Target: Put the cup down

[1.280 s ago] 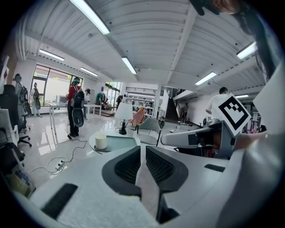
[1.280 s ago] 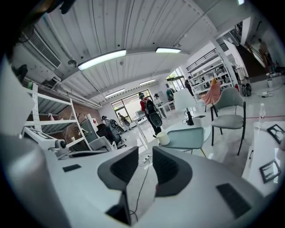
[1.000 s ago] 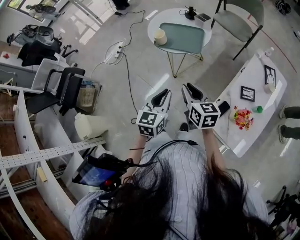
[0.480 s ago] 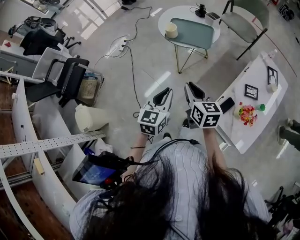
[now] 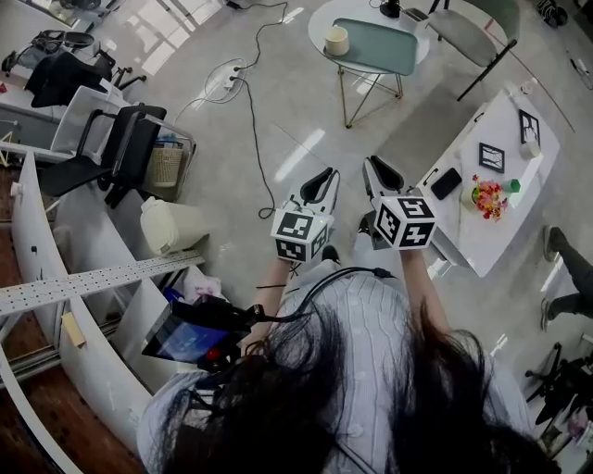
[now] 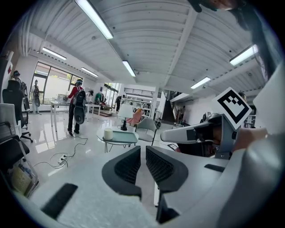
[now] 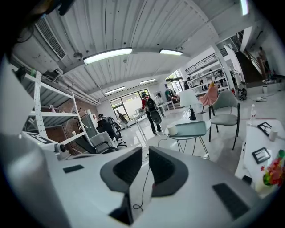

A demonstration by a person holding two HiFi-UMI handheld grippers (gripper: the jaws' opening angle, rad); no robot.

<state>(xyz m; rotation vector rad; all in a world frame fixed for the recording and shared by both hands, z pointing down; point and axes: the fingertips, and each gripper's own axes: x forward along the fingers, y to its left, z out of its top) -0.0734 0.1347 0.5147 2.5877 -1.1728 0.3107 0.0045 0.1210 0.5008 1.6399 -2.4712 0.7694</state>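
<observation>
A pale cup (image 5: 336, 40) stands on a small round table (image 5: 320, 17) far ahead, beside a teal tray (image 5: 375, 46). The same cup (image 6: 107, 133) shows small in the left gripper view, and the cup (image 7: 172, 130) also shows in the right gripper view. My left gripper (image 5: 324, 177) and right gripper (image 5: 374, 167) are held side by side at chest height, well short of the table. Both are shut, and nothing sits between the jaws of the left gripper (image 6: 143, 149) or the right gripper (image 7: 145, 151).
A long white table (image 5: 505, 199) at the right carries picture frames, a phone and flowers. A grey chair (image 5: 473, 26) stands behind the round table. Black office chairs (image 5: 120, 153), a white bin (image 5: 171, 225) and a floor cable (image 5: 252, 125) lie left. Shelving (image 5: 93, 282) is near.
The head view has shifted, so the round table and cup now sit higher in the picture. Both grippers stay in front of the chest, side by side.
</observation>
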